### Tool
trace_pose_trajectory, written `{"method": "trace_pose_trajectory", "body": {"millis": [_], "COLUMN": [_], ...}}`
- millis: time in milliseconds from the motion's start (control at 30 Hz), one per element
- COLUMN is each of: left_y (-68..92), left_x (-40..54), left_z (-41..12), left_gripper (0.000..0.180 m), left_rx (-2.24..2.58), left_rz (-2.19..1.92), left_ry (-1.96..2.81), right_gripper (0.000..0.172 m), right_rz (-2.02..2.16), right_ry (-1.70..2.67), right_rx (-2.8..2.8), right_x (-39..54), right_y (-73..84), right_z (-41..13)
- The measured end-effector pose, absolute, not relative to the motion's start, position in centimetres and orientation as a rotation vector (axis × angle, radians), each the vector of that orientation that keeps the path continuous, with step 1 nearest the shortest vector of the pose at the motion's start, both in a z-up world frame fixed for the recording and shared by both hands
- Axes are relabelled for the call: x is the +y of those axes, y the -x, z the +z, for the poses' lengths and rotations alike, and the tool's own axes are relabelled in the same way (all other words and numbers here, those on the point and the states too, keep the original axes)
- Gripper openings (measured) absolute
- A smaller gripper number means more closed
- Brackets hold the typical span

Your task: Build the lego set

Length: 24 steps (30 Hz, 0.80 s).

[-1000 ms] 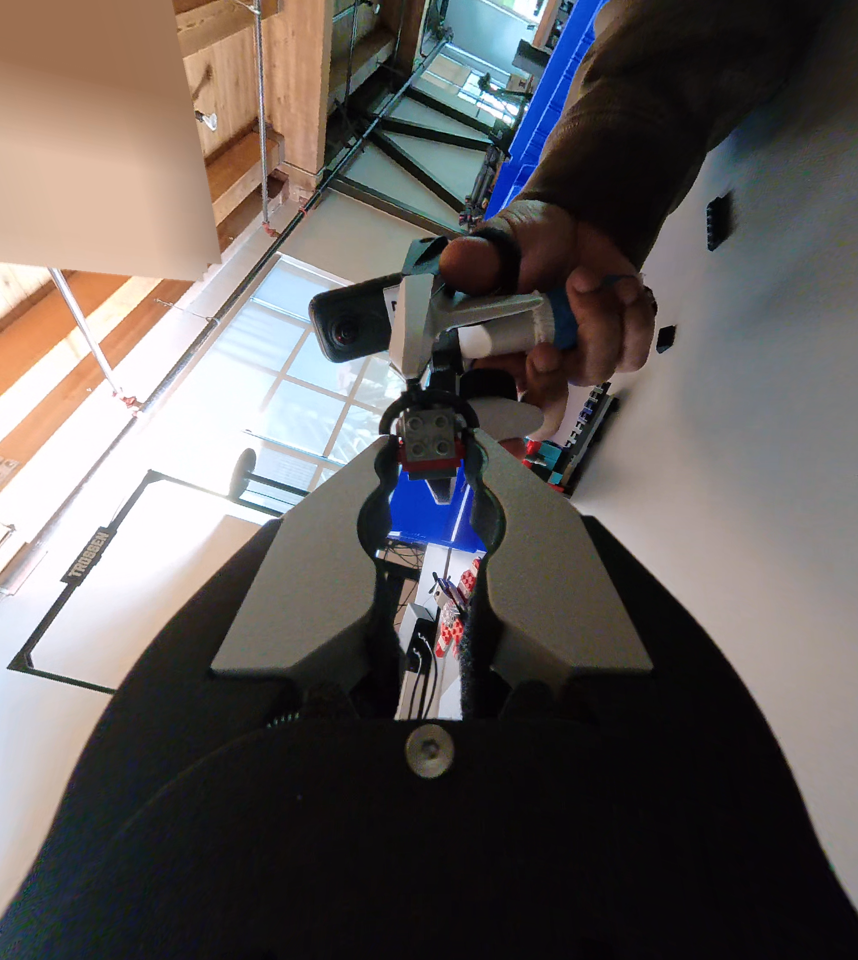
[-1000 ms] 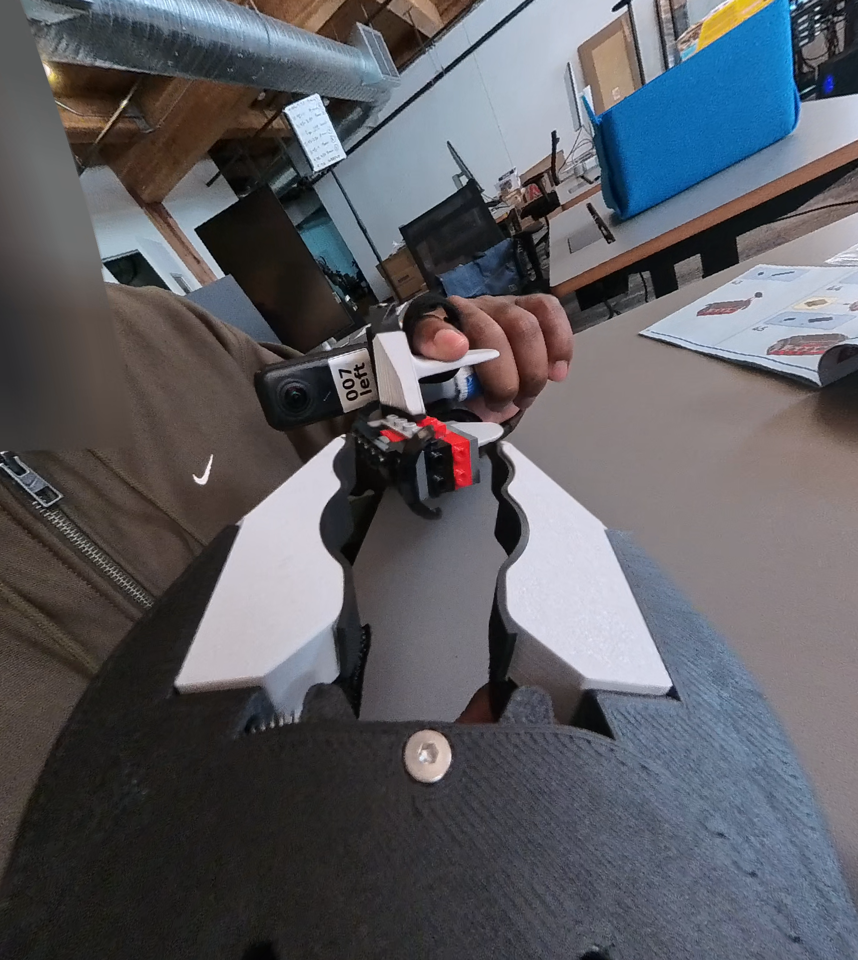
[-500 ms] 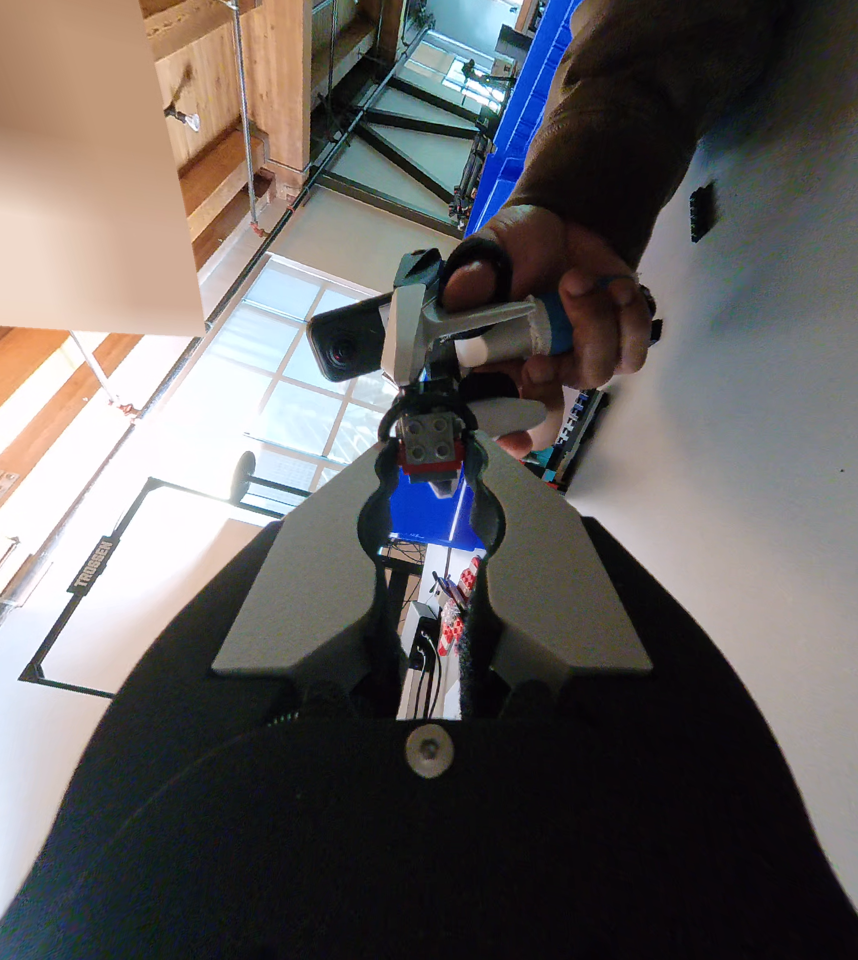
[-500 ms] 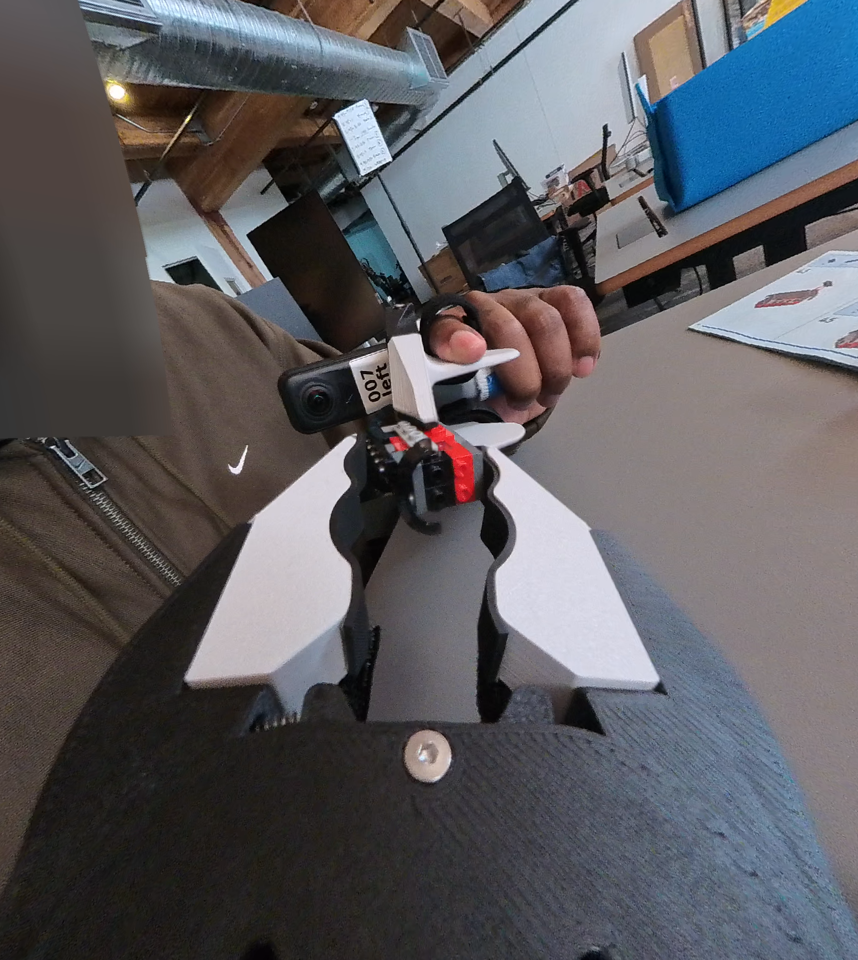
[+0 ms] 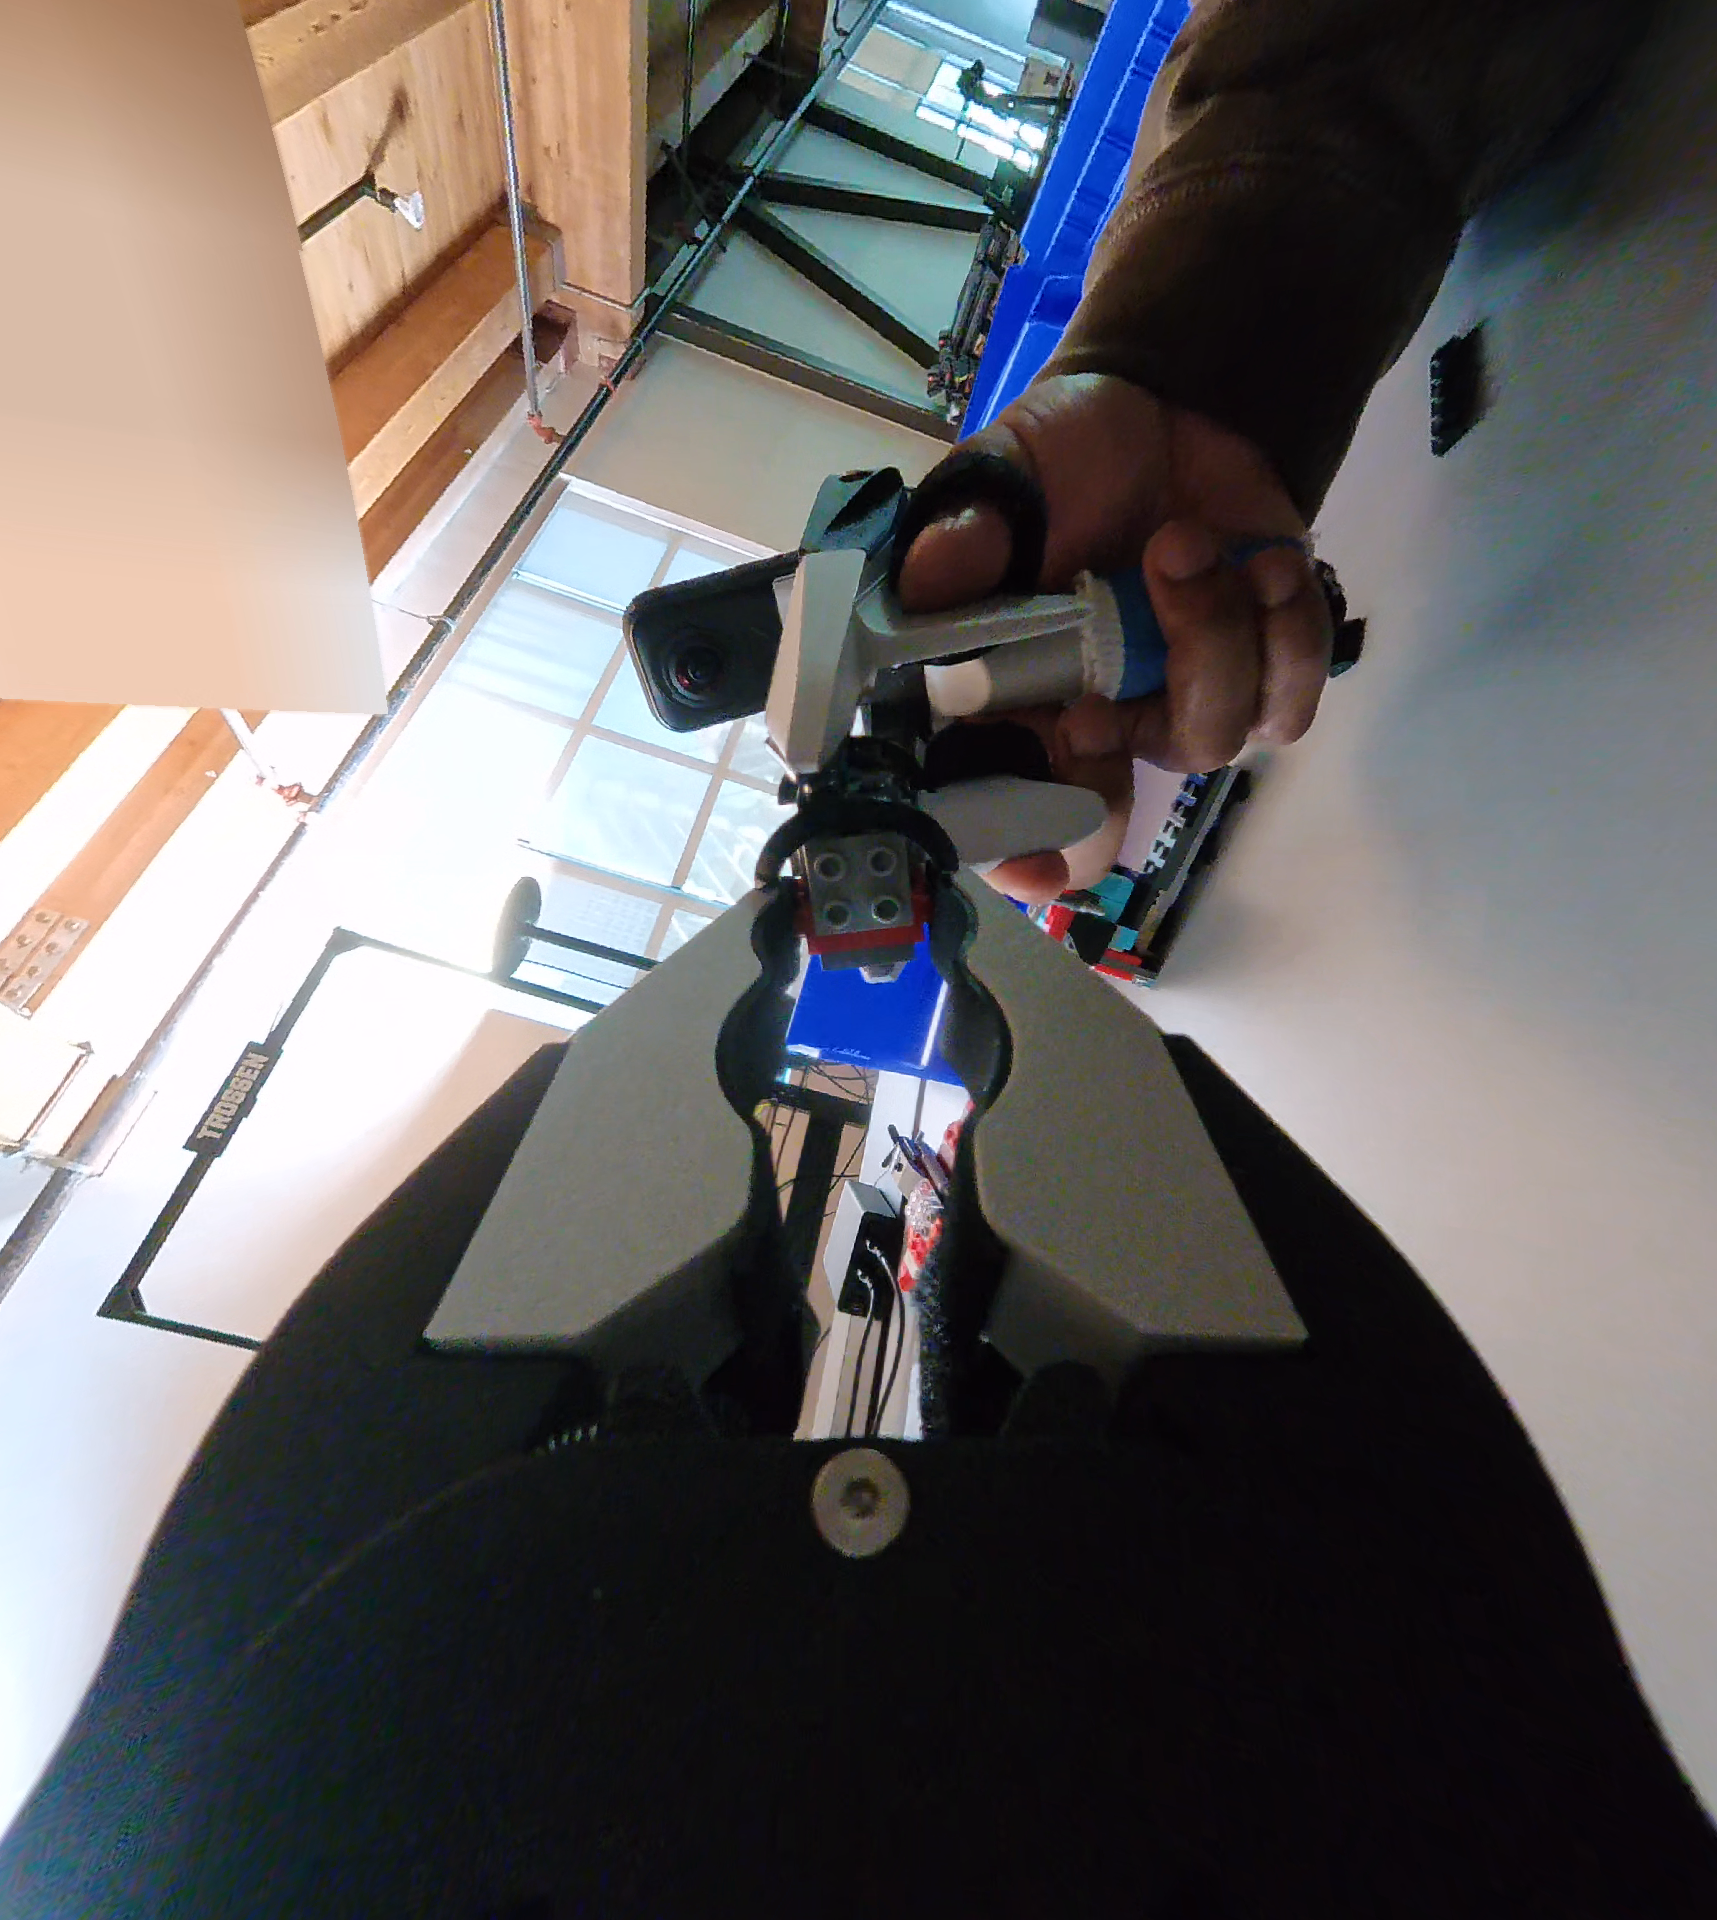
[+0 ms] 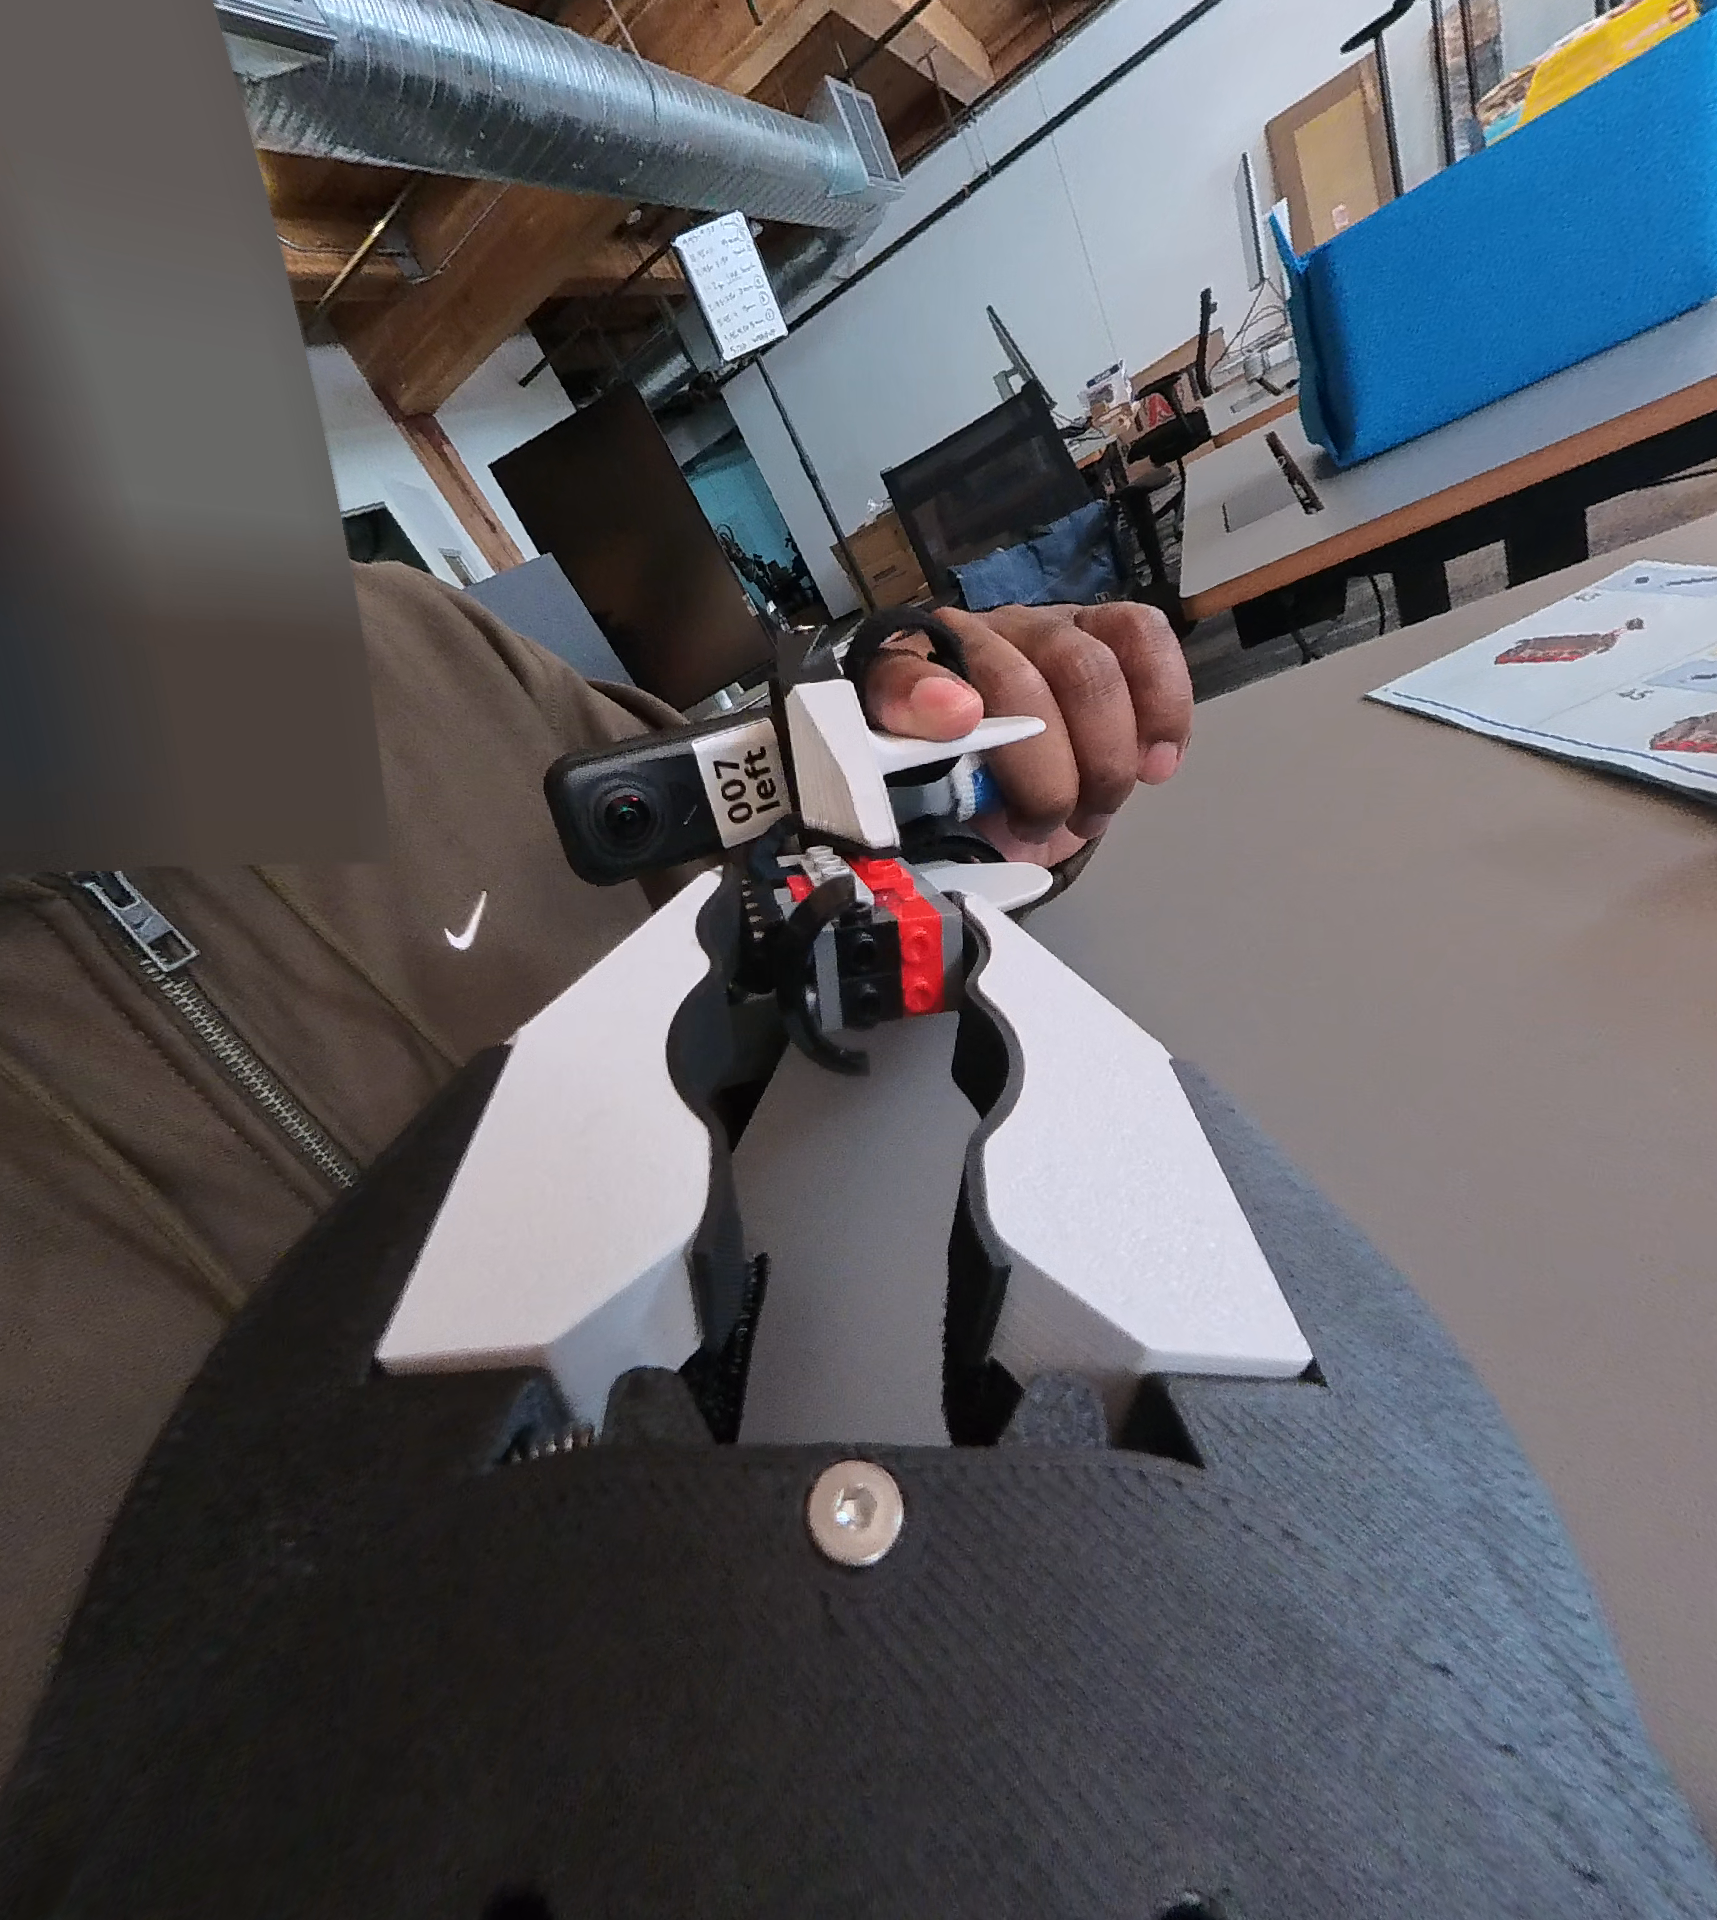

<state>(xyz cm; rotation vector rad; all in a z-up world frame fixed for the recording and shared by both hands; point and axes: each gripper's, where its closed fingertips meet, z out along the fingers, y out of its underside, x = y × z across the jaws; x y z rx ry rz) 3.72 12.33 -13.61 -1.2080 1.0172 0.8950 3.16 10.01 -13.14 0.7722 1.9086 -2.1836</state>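
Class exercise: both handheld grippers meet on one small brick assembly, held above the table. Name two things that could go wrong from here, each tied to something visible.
1. Both the left gripper and the right gripper clamp the same brick assembly; pulling or twisting apart could split it.
2. It hangs above the table; a slip could scatter bricks.

I see one small brick assembly [image 5: 859, 902], built of grey, red and black toy bricks, held up in the air above the table. Its grey four-stud face points at my left camera. My right camera shows it side-on [image 6: 885, 951]: black and red layers, studs outward, with a thin black curved piece alongside.
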Motion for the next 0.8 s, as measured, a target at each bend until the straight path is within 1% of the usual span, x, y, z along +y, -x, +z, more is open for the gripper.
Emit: {"method": "trace_pose_trajectory", "body": {"millis": [800], "left_y": [-3.71], "left_x": [12.40], "left_z": [-13.83], "left_gripper": [0.024], "left_rx": [1.043], "left_rz": [0.945], "left_ry": [1.206], "right_gripper": [0.039], "right_rz": [-2.158], "right_ry": [-0.756], "right_rx": [1.885], "right_x": [10.07], "right_y": [-3.60], "right_z": [-13.63]}}
